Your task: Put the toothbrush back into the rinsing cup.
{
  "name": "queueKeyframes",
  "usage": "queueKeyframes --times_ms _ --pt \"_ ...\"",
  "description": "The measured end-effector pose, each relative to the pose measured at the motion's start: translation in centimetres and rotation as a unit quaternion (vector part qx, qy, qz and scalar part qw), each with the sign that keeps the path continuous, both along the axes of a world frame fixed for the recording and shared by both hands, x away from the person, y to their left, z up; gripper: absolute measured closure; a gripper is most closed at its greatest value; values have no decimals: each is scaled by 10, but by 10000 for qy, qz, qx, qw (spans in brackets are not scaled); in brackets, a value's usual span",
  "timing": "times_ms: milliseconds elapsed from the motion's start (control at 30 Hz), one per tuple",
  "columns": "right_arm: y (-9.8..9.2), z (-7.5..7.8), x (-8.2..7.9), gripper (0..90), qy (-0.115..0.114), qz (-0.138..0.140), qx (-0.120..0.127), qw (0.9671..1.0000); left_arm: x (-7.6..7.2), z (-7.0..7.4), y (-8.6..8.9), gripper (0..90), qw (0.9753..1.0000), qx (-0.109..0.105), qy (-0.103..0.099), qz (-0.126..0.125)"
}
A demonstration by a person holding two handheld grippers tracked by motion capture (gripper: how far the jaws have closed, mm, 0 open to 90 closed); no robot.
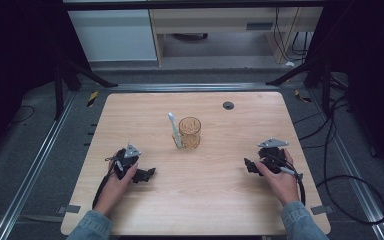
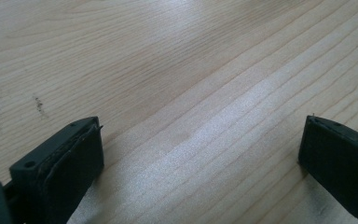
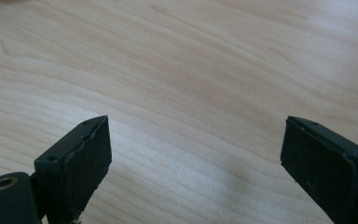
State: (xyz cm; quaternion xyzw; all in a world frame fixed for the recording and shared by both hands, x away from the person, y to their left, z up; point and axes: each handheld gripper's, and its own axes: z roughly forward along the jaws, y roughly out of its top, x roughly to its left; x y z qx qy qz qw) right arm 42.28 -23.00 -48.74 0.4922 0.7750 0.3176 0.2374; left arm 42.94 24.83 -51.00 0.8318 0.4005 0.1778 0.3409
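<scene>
Both grippers are rested on the desk (image 1: pixel 130 110), with nothing yet grasped.
The left gripper (image 1: pixel 147 174) and right gripper (image 1: pixel 248 165) are held near the front edge, jaws wide and empty; the toothbrush (image 1: pixel 175 131), leaned on the amber cup (image 1: pixel 189 132) at mid-desk, is judged to be reached for next.

High view: we look forward and down on the whole table (image 1: pixel 190 200) from above.
Gripper views: we sit low, close over bare wood.
Shared: the table's wooden top.

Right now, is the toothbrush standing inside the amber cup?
No, the toothbrush leans against the outside of the amber cup, its lower end on the table.
</scene>
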Motion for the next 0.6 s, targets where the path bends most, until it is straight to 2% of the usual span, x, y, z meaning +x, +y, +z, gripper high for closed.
queueKeyframes --times_ms 200,467,600 --pt "-11 -14 1 94 87 -207 52 9997 0 0 0 0 10000 -1 0 0" --pt "-17 -23 5 82 173 -353 189 9990 0 0 0 0 10000 1 1 1" --pt "-16 -24 4 77 107 -371 264 9989 0 0 0 0 10000 1 1 2"
